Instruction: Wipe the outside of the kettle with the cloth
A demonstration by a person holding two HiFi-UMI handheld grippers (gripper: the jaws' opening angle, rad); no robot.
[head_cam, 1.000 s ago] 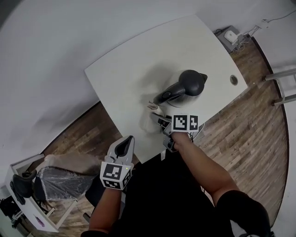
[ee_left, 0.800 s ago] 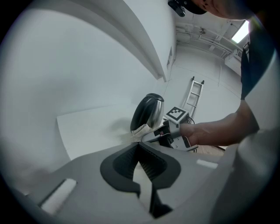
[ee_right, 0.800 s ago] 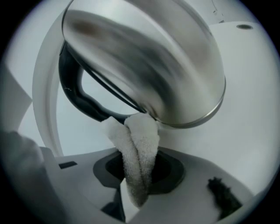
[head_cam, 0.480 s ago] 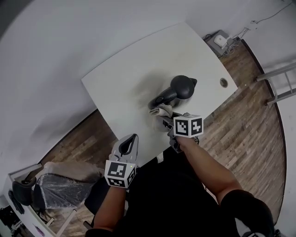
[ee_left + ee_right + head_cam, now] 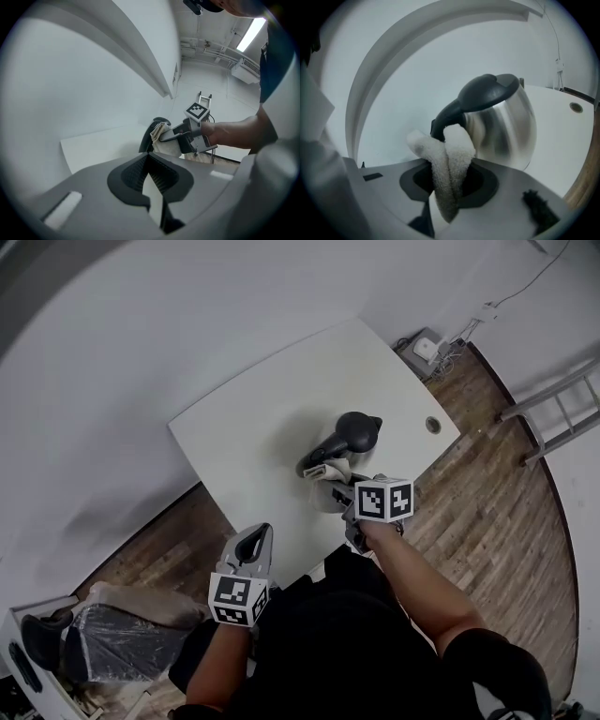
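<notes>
A steel kettle [image 5: 502,129] with a black lid and handle stands on the white table [image 5: 272,409]; in the head view the kettle [image 5: 349,434] is near the table's middle. My right gripper [image 5: 447,183] is shut on a folded white cloth [image 5: 447,159] that pokes out towards the base of the kettle's handle; the cloth [image 5: 330,470] lies against the kettle's near side. The left gripper [image 5: 251,545] hangs below the table's near edge, jaws shut with nothing between them. In the left gripper view, the right gripper [image 5: 187,136] with the cloth [image 5: 164,140] shows ahead.
A round cable hole [image 5: 432,425] sits near the table's right corner. A power strip and cables [image 5: 427,348] lie on the wooden floor beyond. A ladder [image 5: 553,418] stands at the right. A plastic-wrapped chair [image 5: 112,629] is at the lower left.
The right gripper has brought the cloth forward against the kettle's handle side. The head view has shifted, so the table sits higher and smaller. The left gripper stays low, off the table.
</notes>
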